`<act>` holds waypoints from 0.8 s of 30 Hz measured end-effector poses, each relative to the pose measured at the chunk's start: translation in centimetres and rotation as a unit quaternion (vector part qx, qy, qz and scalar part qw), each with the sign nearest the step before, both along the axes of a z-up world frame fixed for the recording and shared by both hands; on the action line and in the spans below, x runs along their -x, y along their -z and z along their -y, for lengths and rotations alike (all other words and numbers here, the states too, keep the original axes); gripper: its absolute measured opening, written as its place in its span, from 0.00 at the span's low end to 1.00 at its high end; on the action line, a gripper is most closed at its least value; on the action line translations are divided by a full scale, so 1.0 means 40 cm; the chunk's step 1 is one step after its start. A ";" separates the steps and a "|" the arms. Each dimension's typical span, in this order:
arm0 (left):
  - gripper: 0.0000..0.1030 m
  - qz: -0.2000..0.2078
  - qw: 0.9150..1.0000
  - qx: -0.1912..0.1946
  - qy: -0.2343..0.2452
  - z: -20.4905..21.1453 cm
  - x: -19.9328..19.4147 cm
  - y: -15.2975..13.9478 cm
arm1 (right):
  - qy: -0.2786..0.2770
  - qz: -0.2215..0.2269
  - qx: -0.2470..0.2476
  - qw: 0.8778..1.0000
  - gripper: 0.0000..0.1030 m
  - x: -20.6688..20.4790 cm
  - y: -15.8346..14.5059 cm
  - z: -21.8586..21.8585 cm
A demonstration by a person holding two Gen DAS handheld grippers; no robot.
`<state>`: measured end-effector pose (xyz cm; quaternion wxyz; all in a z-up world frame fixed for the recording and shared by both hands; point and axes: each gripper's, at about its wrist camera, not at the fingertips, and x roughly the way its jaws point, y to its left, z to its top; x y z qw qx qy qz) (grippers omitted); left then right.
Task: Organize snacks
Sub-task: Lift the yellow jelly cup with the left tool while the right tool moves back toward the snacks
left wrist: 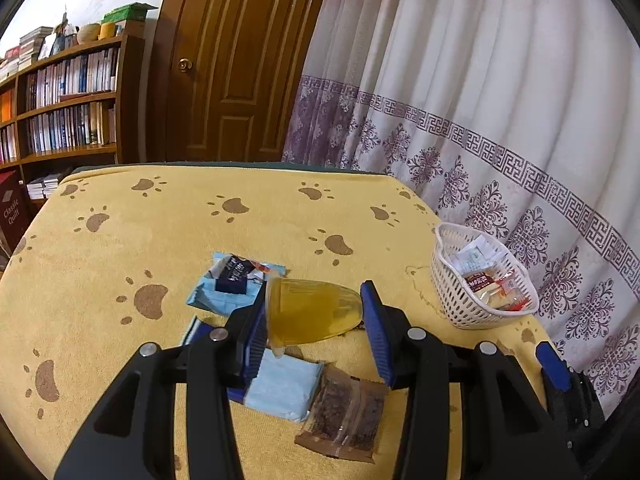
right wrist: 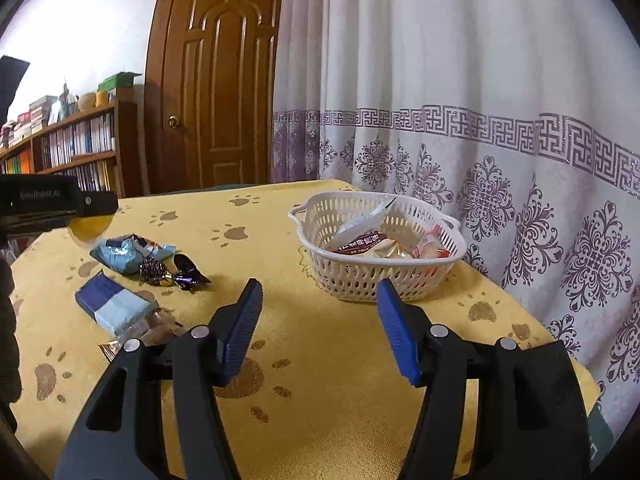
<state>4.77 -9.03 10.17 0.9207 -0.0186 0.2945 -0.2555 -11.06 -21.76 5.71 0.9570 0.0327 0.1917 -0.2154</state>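
The left gripper [left wrist: 316,320] pinches a yellow jelly cup [left wrist: 310,312]; the right gripper [right wrist: 320,328] is spread and empty. Next, carry the cup to the white basket [left wrist: 452,300]

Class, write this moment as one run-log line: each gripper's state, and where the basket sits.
left gripper: shut on jelly cup | right gripper: open, empty | basket: on yellow cloth, holds snacks

A home room: bookshelf [left wrist: 68,100], wooden door [left wrist: 236,60], patterned curtain [left wrist: 480,100].

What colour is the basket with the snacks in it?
The basket is white, with little holes all over. The right wrist view shows it best.
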 end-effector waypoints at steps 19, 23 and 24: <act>0.43 -0.034 0.999 -0.005 -0.033 -0.040 -0.060 0.055 | -0.086 -0.078 -0.038 0.993 0.63 -0.076 0.040 -0.019; 0.43 -0.037 0.999 -0.010 -0.034 -0.036 -0.066 0.061 | -0.093 -0.074 -0.047 0.992 0.63 -0.074 0.037 -0.014; 0.43 -0.037 0.999 -0.011 -0.032 -0.035 -0.064 0.060 | -0.093 -0.072 -0.051 0.992 0.63 -0.073 0.036 -0.010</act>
